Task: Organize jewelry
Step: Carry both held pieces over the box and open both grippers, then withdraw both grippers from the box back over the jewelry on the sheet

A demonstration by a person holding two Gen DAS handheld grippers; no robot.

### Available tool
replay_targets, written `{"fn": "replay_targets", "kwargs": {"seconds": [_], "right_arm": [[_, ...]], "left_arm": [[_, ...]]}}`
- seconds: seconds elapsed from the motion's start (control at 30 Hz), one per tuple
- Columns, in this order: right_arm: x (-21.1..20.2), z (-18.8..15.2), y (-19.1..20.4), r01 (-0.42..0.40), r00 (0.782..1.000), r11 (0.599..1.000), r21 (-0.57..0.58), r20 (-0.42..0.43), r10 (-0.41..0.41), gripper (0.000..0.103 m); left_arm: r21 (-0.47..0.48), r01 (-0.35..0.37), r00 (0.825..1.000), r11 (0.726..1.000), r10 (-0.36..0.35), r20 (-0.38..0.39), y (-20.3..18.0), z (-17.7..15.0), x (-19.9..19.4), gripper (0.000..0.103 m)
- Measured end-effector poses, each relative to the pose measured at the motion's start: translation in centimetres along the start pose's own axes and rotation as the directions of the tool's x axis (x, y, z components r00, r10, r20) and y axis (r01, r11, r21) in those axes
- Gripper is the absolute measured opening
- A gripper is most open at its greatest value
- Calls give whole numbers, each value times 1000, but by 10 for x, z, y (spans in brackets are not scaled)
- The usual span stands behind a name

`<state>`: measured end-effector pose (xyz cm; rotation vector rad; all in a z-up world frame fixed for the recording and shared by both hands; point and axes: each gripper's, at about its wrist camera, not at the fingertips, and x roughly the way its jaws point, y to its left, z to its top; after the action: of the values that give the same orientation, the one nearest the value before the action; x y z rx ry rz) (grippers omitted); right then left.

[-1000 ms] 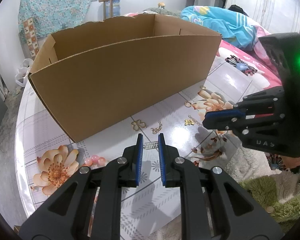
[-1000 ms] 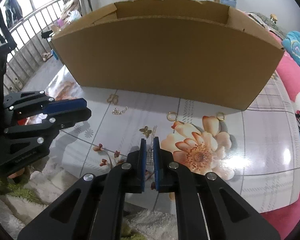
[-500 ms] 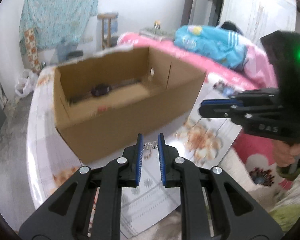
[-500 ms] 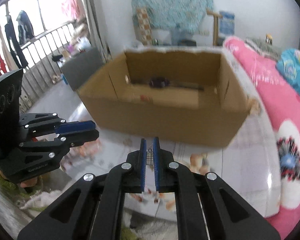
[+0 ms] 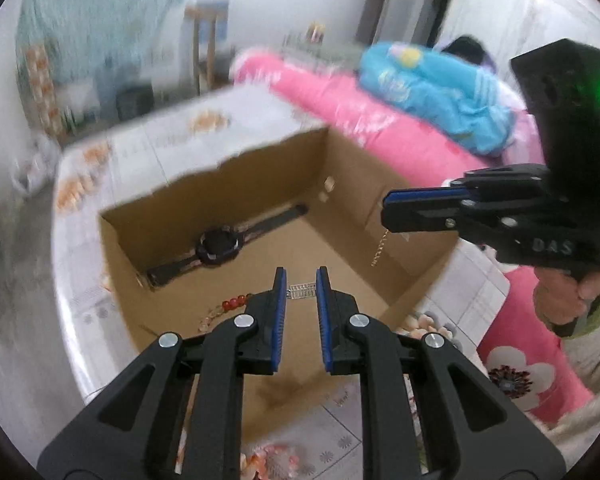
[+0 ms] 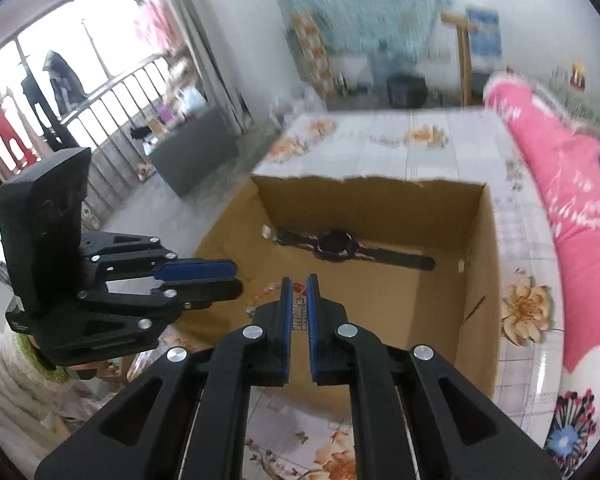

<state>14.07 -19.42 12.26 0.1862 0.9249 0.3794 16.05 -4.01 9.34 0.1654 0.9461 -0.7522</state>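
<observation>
Left gripper (image 5: 301, 289) pinches a small silver jewelry piece (image 5: 303, 291) above the open cardboard box (image 5: 412, 248); right gripper (image 6: 299, 300) clamps a thin silver piece (image 6: 299, 312), a gold chain (image 5: 380, 248) dangling below it. Inside lie 1 black watch (image 5: 220, 245) and red beads (image 5: 234, 303). "DAS" is embossed on the right gripper's body; the box sits on a floral tablecloth (image 6: 420, 148) beside a pink quilt (image 6: 552, 164).
</observation>
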Motion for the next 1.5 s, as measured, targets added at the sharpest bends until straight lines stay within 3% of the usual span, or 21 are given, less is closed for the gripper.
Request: {"fn": "replay_targets", "kwargs": {"seconds": [0.13, 0.27, 0.4, 0.47, 0.63, 0.83, 0.93, 1.13, 1.33, 1.5], "right_arm": [[45, 21, -29, -19, 990, 995, 102, -140, 33, 7], [82, 27, -49, 17, 973, 989, 150, -229, 18, 7], [102, 28, -57, 69, 958, 987, 144, -287, -25, 8], [107, 27, -60, 79, 953, 987, 142, -301, -33, 8], [107, 26, -66, 87, 954, 986, 144, -296, -40, 9], [100, 26, -67, 93, 959, 987, 128, -278, -55, 10], [96, 27, -66, 93, 962, 988, 127, -266, -57, 19], [70, 29, -55, 68, 981, 990, 124, -191, -44, 19], [15, 17, -41, 0, 998, 994, 111, -56, 6, 19], [-29, -16, -21, -87, 995, 994, 64, 48, 84, 19]], "left_arm": [[-91, 15, 986, 996, -30, -167, 29, 28, 57, 14], [-154, 2, 966, 988, -41, -255, 43, 34, 96, 14], [-157, -39, 949, 987, -13, -315, 47, 36, 118, 14], [-169, -51, 945, 984, -7, -326, 48, 37, 125, 14], [-186, -52, 949, 981, -9, -314, 52, 41, 127, 30], [-196, -58, 952, 979, -5, -308, 53, 41, 125, 30], [-199, -57, 957, 978, -3, -290, 51, 42, 119, 31], [-195, -48, 978, 980, 7, -210, 45, 41, 86, 31], [-152, -8, 1000, 988, 6, -19, 28, 24, 11, 31], [-97, 31, 989, 995, -16, 150, 9, -14, -51, 32]]}}
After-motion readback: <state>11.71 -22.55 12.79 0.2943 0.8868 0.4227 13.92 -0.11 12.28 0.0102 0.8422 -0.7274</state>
